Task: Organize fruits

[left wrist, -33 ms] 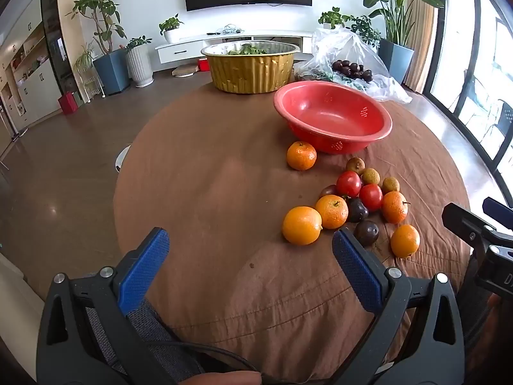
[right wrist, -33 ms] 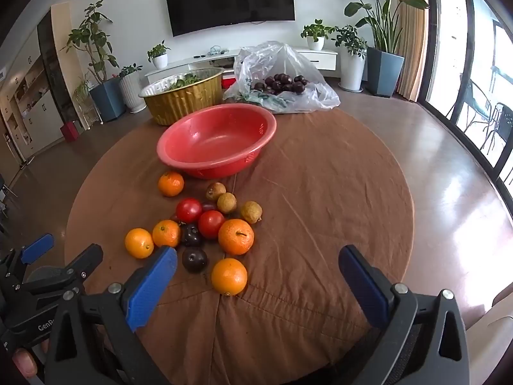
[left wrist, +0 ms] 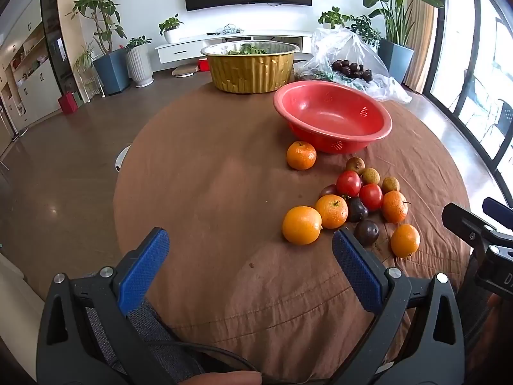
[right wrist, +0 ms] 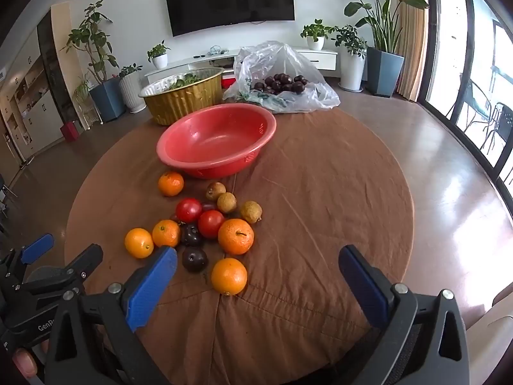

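An empty red bowl [left wrist: 333,118] [right wrist: 218,138] stands on the round brown table [left wrist: 208,192] [right wrist: 320,192]. In front of it lies a cluster of fruit: several oranges [left wrist: 302,224] [right wrist: 229,276], two red tomatoes [left wrist: 349,183] [right wrist: 188,209], dark plums [left wrist: 366,232] [right wrist: 194,258] and small brown fruits [left wrist: 371,175] [right wrist: 251,211]. My left gripper [left wrist: 250,253] is open and empty, near the table's front edge, left of the fruit. My right gripper [right wrist: 256,266] is open and empty, with the nearest orange between its fingers' lines.
A gold foil pan of greens [left wrist: 250,67] [right wrist: 184,96] and a clear plastic bag of dark fruit [left wrist: 349,64] [right wrist: 282,80] stand behind the bowl. Each gripper shows in the other's view: right [left wrist: 481,243], left [right wrist: 45,276]. Floor plants and a TV cabinet lie beyond.
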`<act>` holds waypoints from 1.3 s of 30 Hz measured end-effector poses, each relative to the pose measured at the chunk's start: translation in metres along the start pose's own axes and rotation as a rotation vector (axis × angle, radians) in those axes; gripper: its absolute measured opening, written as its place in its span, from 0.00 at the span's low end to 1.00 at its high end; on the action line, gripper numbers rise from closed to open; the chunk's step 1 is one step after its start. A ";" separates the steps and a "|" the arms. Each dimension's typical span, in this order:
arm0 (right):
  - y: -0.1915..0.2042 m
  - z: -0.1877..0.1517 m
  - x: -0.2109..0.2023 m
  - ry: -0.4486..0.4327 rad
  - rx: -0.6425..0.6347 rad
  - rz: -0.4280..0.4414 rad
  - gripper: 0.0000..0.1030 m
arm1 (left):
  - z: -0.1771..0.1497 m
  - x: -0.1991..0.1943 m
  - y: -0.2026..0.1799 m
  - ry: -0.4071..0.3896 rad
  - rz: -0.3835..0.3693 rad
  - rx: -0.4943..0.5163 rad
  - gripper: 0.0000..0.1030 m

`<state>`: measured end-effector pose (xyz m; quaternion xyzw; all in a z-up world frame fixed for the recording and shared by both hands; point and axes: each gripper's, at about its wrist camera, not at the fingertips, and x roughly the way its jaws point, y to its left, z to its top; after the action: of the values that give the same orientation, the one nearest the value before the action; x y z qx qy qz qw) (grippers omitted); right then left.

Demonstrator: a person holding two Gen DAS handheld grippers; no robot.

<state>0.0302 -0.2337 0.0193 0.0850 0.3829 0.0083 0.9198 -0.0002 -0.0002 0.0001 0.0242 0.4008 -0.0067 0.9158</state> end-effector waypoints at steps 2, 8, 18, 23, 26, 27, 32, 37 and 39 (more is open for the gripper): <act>0.000 0.000 0.000 -0.003 0.000 0.001 1.00 | 0.000 0.000 0.000 0.001 0.000 -0.002 1.00; 0.000 -0.001 0.001 -0.002 -0.001 0.000 1.00 | 0.000 0.000 0.000 0.000 0.001 0.000 1.00; 0.000 -0.003 0.000 -0.003 -0.002 -0.003 1.00 | 0.000 0.000 0.000 0.000 0.000 0.000 1.00; 0.000 -0.003 0.002 0.004 -0.003 -0.001 1.00 | 0.000 0.000 0.000 0.001 0.001 0.000 1.00; 0.000 -0.003 0.003 0.004 -0.003 -0.002 1.00 | 0.000 0.000 0.000 0.000 0.001 0.000 1.00; 0.000 -0.003 0.003 0.005 -0.003 -0.002 1.00 | 0.000 0.000 0.000 0.001 0.002 0.000 1.00; 0.000 -0.003 0.003 0.006 -0.003 -0.003 1.00 | 0.000 0.000 0.000 0.001 0.001 0.000 1.00; 0.000 -0.004 0.003 0.006 -0.003 -0.002 1.00 | 0.000 0.000 0.000 0.001 0.001 0.000 1.00; 0.000 -0.004 0.003 0.007 -0.003 -0.003 1.00 | 0.000 0.000 0.000 0.001 0.001 0.001 1.00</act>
<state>0.0299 -0.2329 0.0146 0.0832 0.3861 0.0079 0.9187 0.0001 0.0002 0.0001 0.0247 0.4013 -0.0063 0.9156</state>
